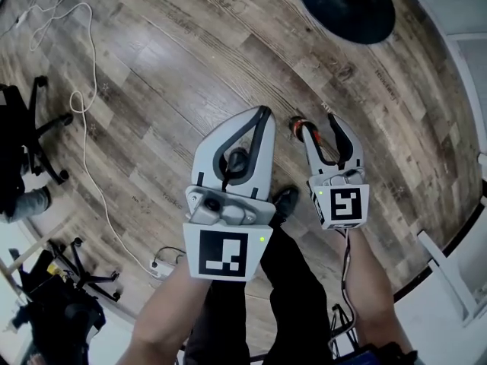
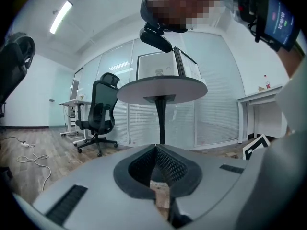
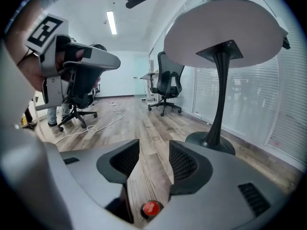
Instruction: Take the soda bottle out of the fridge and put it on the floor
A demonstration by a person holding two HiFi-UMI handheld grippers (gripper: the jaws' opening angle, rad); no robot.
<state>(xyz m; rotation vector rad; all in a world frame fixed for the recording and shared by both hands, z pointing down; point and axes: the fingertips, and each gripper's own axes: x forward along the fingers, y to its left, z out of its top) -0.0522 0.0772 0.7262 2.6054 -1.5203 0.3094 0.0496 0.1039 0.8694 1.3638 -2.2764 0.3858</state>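
In the head view, the soda bottle (image 1: 295, 127) is standing on the wood floor (image 1: 167, 67) just right of center, beside the right gripper (image 1: 319, 124). That gripper's 2 jaws are standing spread, pinching nothing. Its own view is showing the red cap (image 3: 151, 208) at bottom center, between the jaw bases. The left gripper (image 1: 263, 112), at center, is pressing its jaws together, empty.

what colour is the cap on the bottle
Red. The bottle cap shows best in the right gripper view.
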